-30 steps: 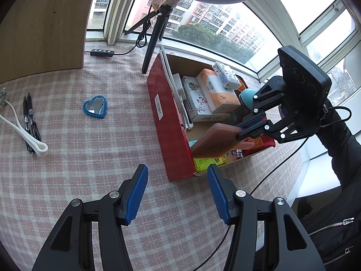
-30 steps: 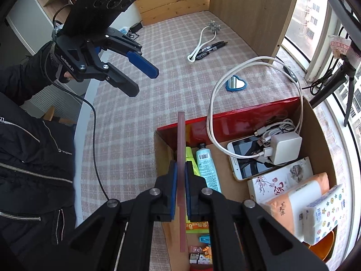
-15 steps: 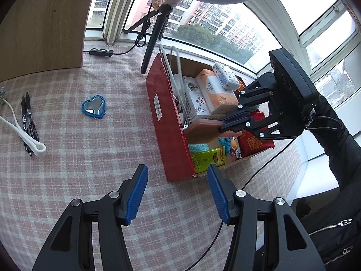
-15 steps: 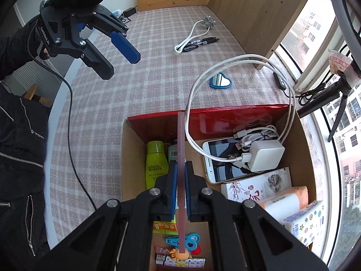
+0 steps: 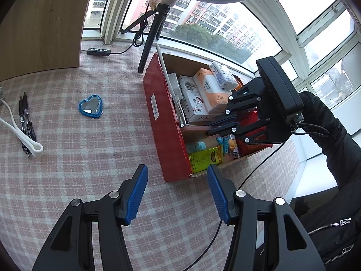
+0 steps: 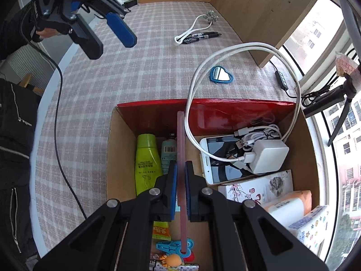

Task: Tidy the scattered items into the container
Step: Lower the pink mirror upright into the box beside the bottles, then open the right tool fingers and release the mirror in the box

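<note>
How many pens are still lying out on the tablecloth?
2. Both pens lie side by side on the checked cloth, partly under the white looped cord, far from the box. More could be hidden beyond view.

The right claw [image 5: 211,129] grips a flat brown card [image 5: 194,130] inside the red box [image 5: 165,122].

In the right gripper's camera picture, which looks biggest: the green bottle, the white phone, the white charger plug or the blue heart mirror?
1. green bottle and white phone: too alike to rank
2. white charger plug
3. blue heart mirror, though it lies farther away
</note>
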`<state>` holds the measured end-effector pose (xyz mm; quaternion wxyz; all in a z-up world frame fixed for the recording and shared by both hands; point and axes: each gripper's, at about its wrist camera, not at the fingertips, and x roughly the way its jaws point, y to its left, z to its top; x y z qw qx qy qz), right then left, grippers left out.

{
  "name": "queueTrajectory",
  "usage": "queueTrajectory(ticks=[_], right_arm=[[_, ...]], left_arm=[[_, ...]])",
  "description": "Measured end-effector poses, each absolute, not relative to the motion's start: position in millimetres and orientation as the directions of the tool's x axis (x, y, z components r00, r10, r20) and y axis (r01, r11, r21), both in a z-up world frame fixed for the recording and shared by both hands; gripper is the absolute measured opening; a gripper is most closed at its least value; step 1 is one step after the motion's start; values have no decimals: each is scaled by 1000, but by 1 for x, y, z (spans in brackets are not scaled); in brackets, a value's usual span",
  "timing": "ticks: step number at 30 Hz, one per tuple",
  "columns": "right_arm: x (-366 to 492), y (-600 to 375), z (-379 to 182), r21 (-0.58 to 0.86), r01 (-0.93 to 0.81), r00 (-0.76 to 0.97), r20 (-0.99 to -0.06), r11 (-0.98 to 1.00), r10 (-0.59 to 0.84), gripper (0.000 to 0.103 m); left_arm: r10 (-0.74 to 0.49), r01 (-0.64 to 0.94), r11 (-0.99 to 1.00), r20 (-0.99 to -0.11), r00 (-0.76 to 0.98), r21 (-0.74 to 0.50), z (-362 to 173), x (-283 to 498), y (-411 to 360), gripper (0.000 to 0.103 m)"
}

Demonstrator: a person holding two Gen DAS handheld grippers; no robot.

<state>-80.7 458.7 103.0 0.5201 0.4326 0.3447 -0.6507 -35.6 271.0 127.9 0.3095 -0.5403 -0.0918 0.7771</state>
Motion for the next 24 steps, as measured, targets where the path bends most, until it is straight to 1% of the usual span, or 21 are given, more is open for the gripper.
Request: queueTrajectory(ticks=[4, 8, 15, 16, 18, 21, 23, 24], right_arm=[[-83, 460, 102, 80, 972, -14, -918, -221, -396, 7], [-96, 464, 101, 126, 956, 7, -912, -265, -410, 7], [-94, 460, 102, 95, 961, -11, -925, -259, -381, 8], [-95, 460, 102, 90, 961, -15, -926, -260, -376, 9], [-95, 460, 104, 70, 961, -35, -928, -268, -370, 14], [-100, 464, 108, 62, 957, -49, -928, -283, -370, 15], [-102, 465, 111, 50, 954, -64, -929, -294, -365, 23], [-102, 466, 112, 45, 953, -71, -928, -299, -367, 24]], left_arm=[[582, -383, -790, -782, -223, -479, 128, -36, 271, 51], [579, -377, -793, -785, -222, -479, 126, -37, 270, 51], [578, -377, -794, -786, -221, -477, 126, -36, 269, 51], [578, -378, -793, -786, -221, -477, 126, -36, 269, 51], [576, -379, -794, -786, -222, -475, 127, -36, 269, 51], [575, -376, -796, -787, -224, -475, 127, -35, 269, 51], [574, -372, -798, -787, -227, -475, 127, -34, 270, 51], [574, -370, -798, -786, -228, -475, 127, -34, 270, 51]])
